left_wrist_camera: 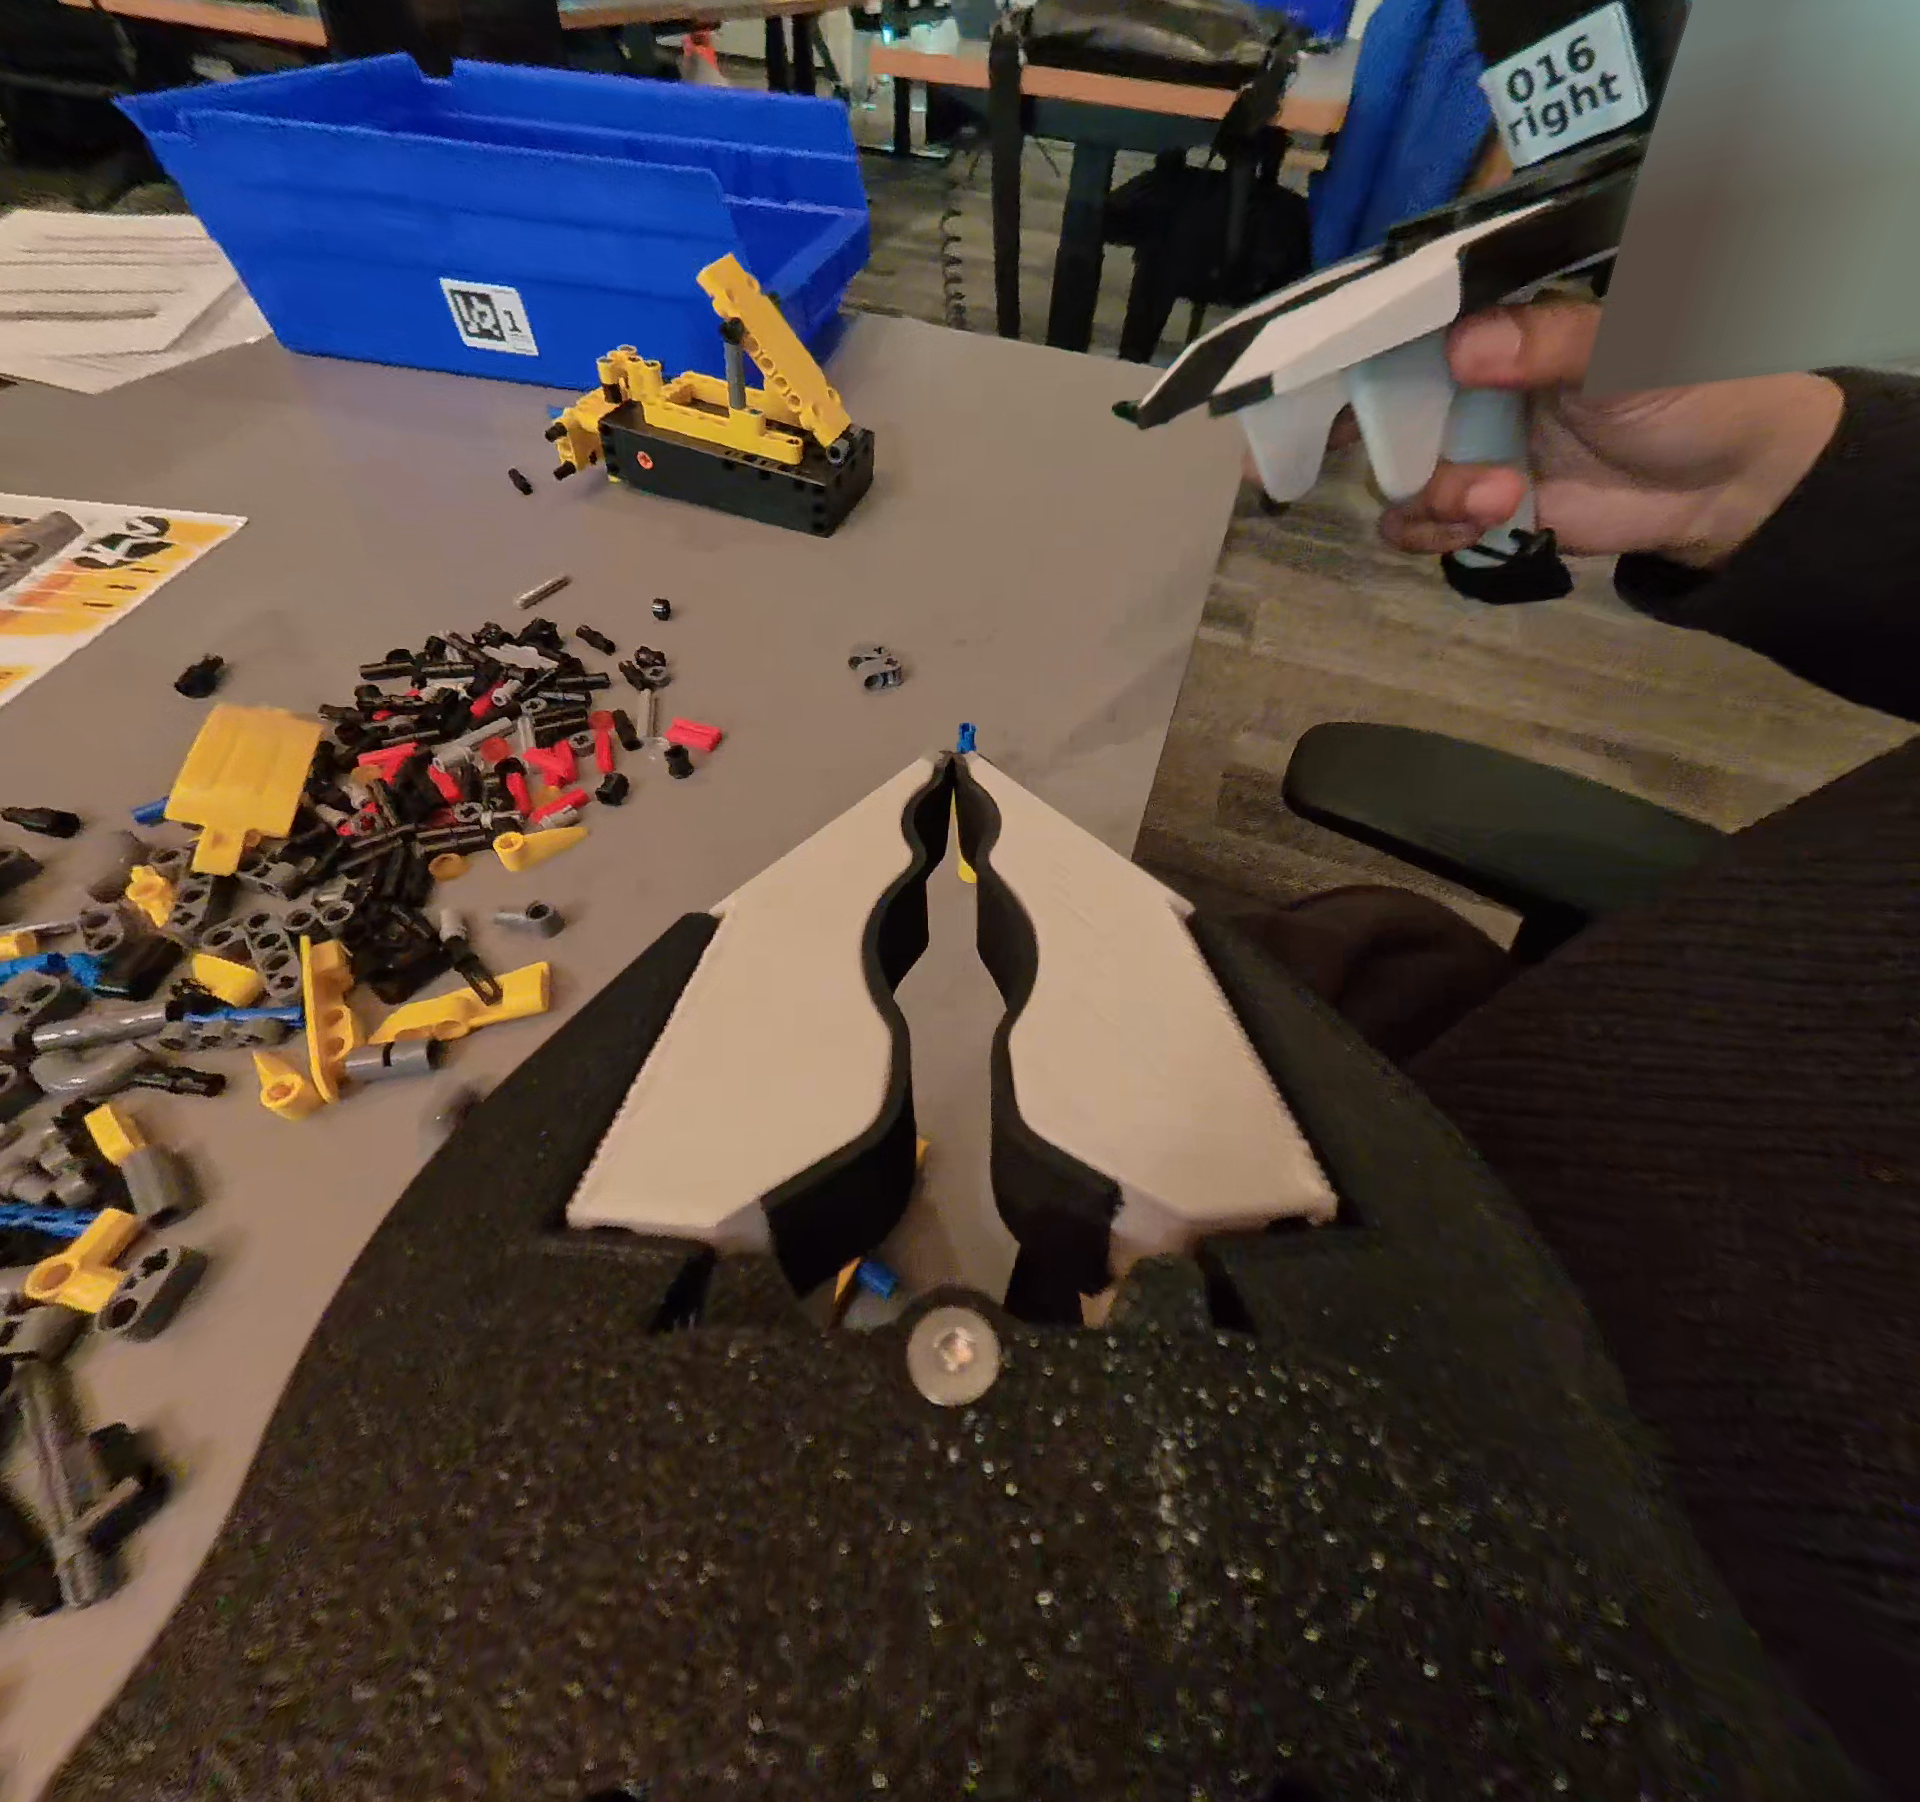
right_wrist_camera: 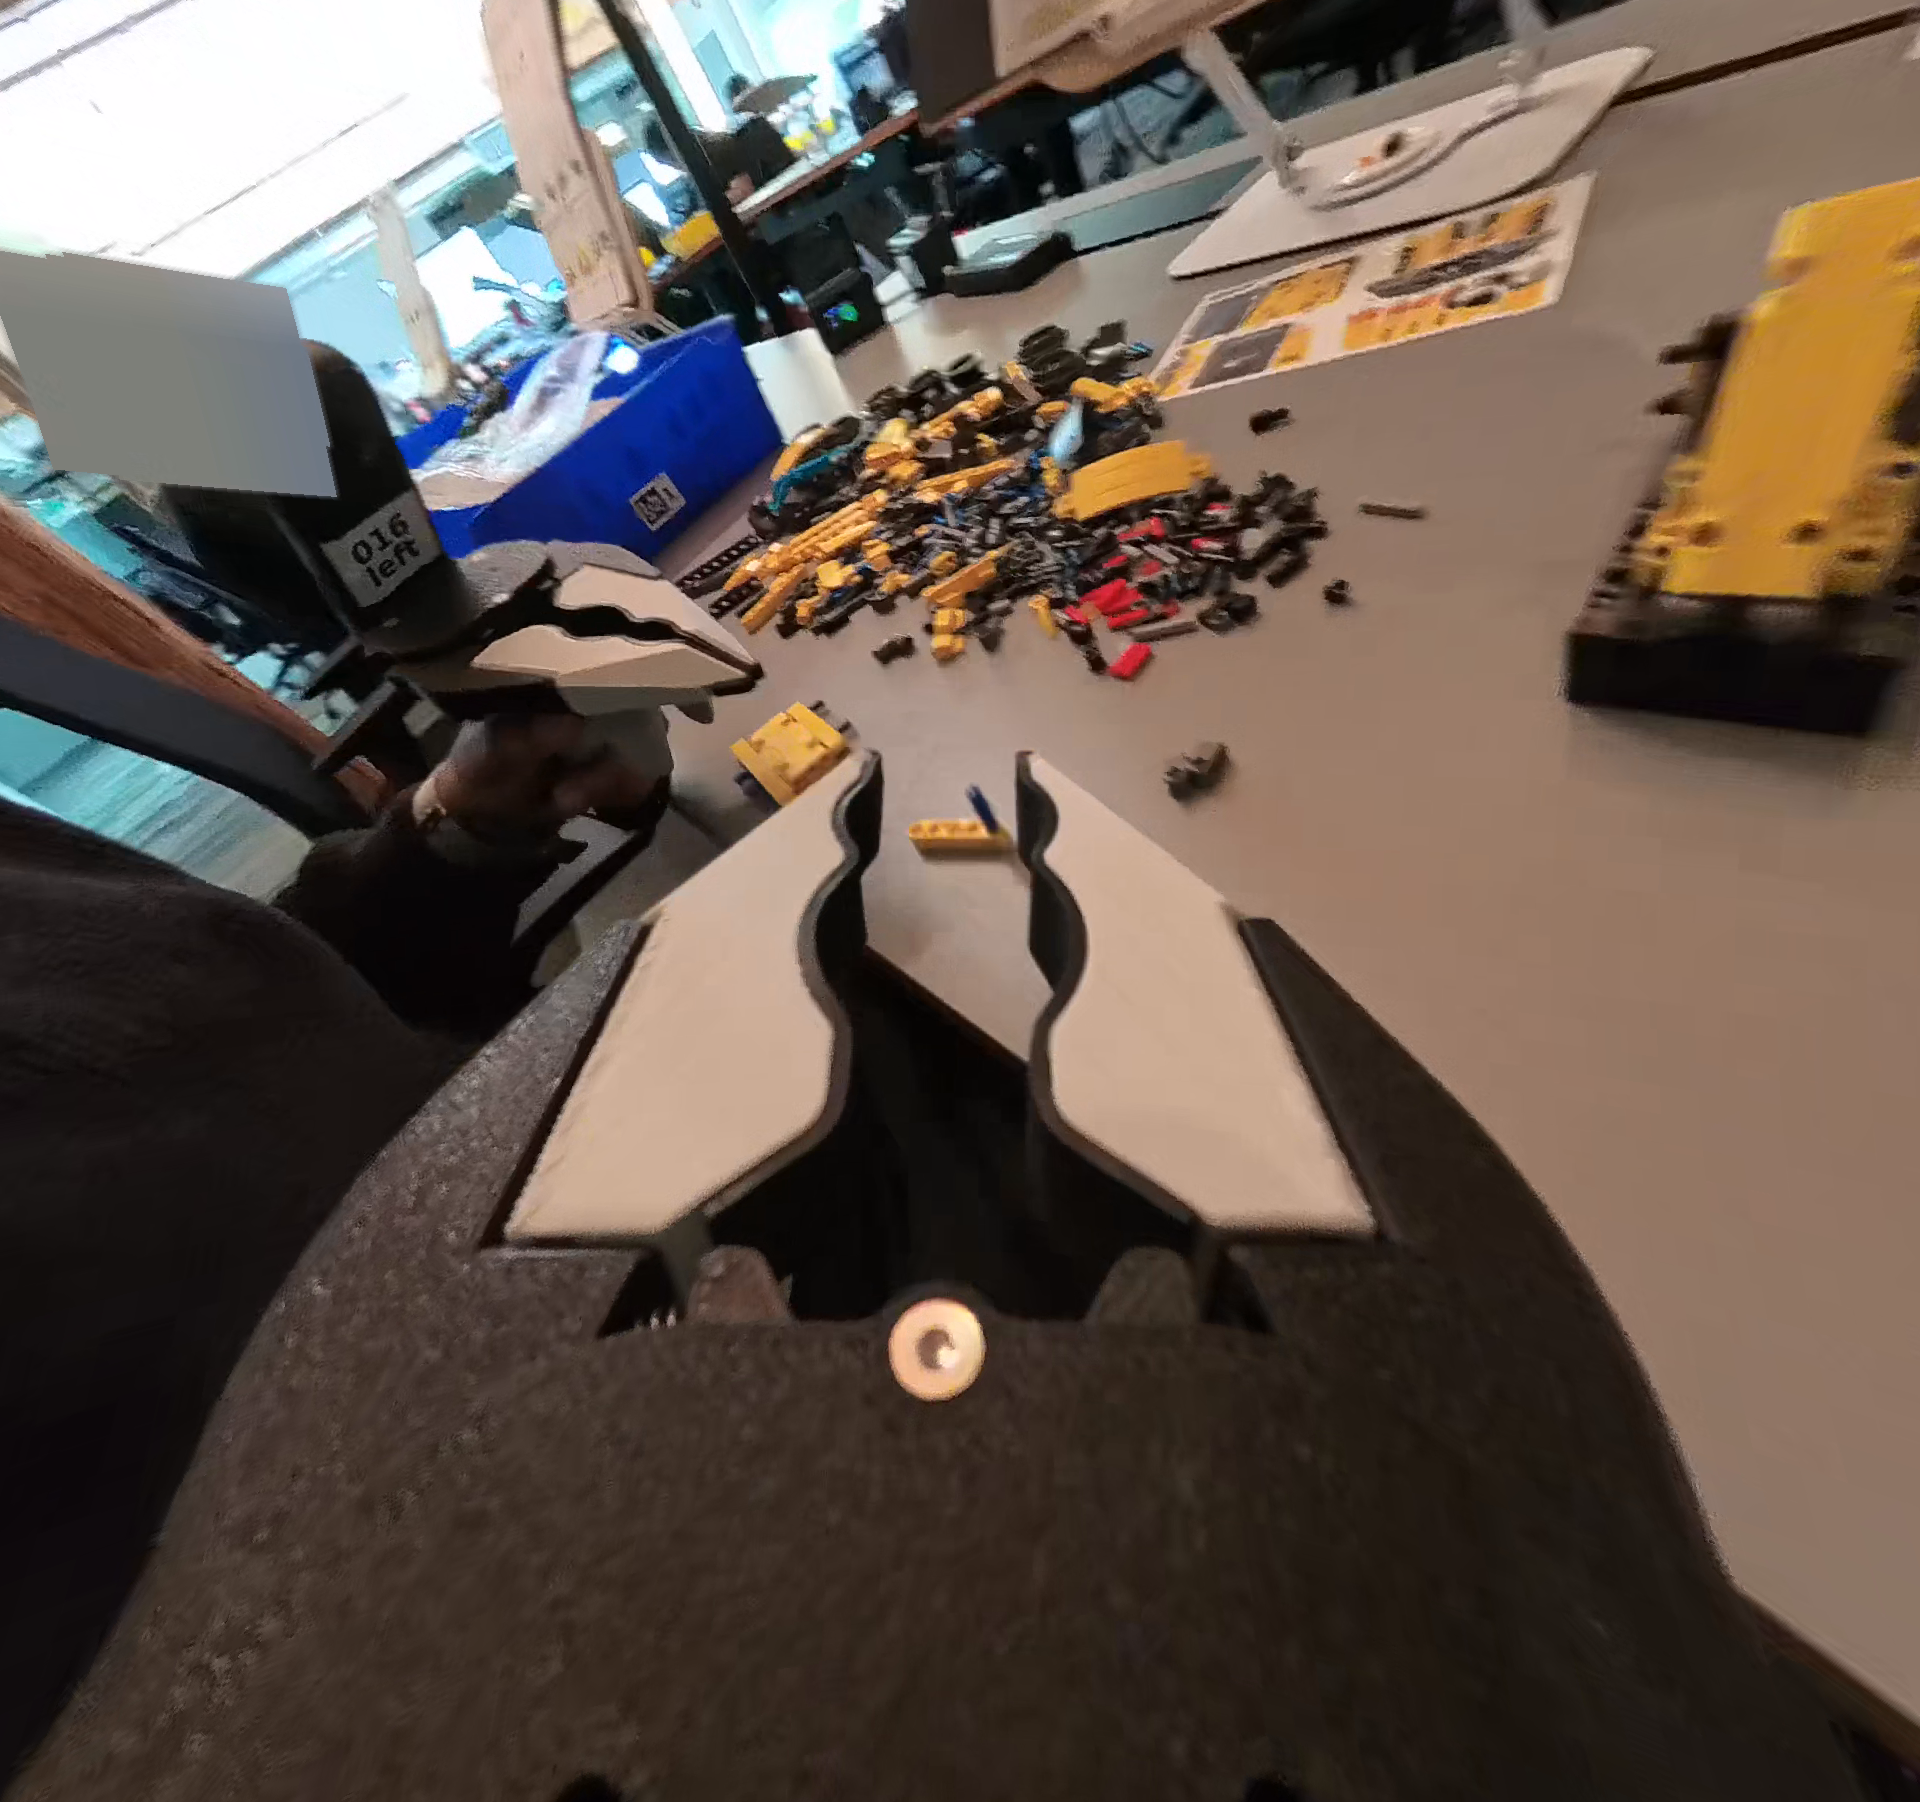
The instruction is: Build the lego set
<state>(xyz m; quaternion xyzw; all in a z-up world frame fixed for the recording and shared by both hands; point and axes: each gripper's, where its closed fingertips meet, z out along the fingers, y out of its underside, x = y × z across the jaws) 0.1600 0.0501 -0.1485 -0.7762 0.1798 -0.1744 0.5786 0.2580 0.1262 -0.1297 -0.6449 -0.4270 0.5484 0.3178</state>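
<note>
My left gripper is shut and hovers over the near right part of the grey table. A small yellow beam with a blue pin shows through the gap between its fingers. In the right wrist view this beam lies on the table, just past my open, empty right gripper. The left gripper shows there at the left, with nothing visible in its tips, above a yellow plate piece. In the left wrist view the right gripper is held in a hand above the table's right edge.
A yellow and black partly built model stands mid-table. A pile of small black, red, yellow and grey parts lies to the left. A blue bin, printed sheets, a grey connector and a chair armrest are nearby. There is about 15 cm between the tips of the two grippers. The right tips stand about 11 cm off the grey connector.
</note>
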